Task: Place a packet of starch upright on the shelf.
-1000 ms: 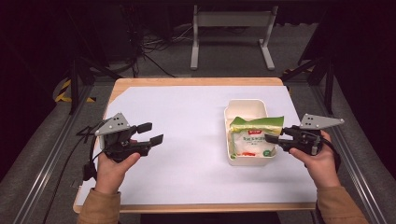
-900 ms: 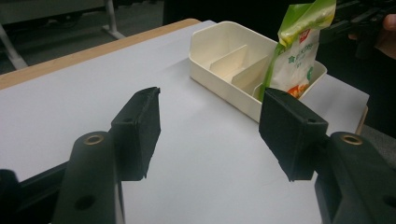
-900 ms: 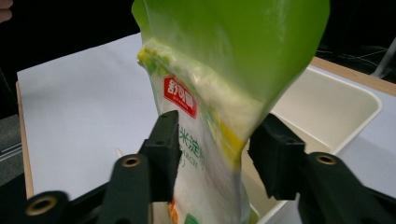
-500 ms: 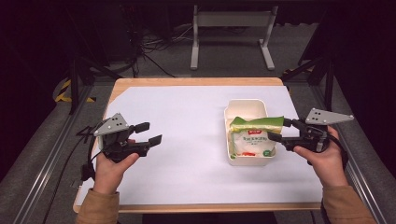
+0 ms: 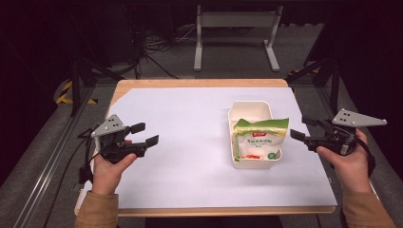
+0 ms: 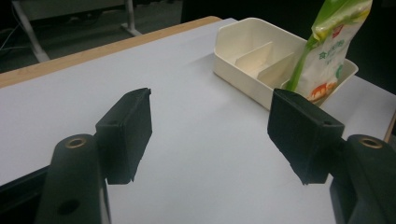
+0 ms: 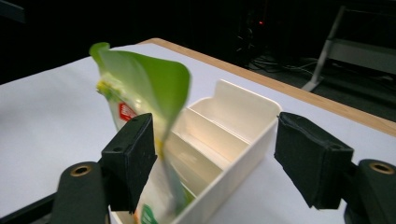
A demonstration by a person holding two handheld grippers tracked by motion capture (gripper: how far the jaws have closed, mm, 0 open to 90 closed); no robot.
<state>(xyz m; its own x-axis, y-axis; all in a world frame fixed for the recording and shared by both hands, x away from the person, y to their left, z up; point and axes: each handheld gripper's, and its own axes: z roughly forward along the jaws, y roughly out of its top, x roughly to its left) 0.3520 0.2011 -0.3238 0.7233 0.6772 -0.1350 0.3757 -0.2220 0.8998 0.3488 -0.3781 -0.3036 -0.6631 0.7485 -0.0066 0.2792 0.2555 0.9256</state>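
**Pouch dropped in the bin, right tool letting go**

My right tool (image 5: 304, 131) has just been opening; its jaws stand wide and hold nothing, beside the green-and-white pouch (image 5: 259, 138). The pouch stands tilted in the near compartment of the cream divided bin (image 5: 250, 107) on the white counter (image 5: 190, 123). My left tool (image 5: 148, 135), jaws also spread and empty, hovers well apart over bare counter. I judge the placing step finished; next I need to draw the right tool clear without snagging the pouch's top edge.
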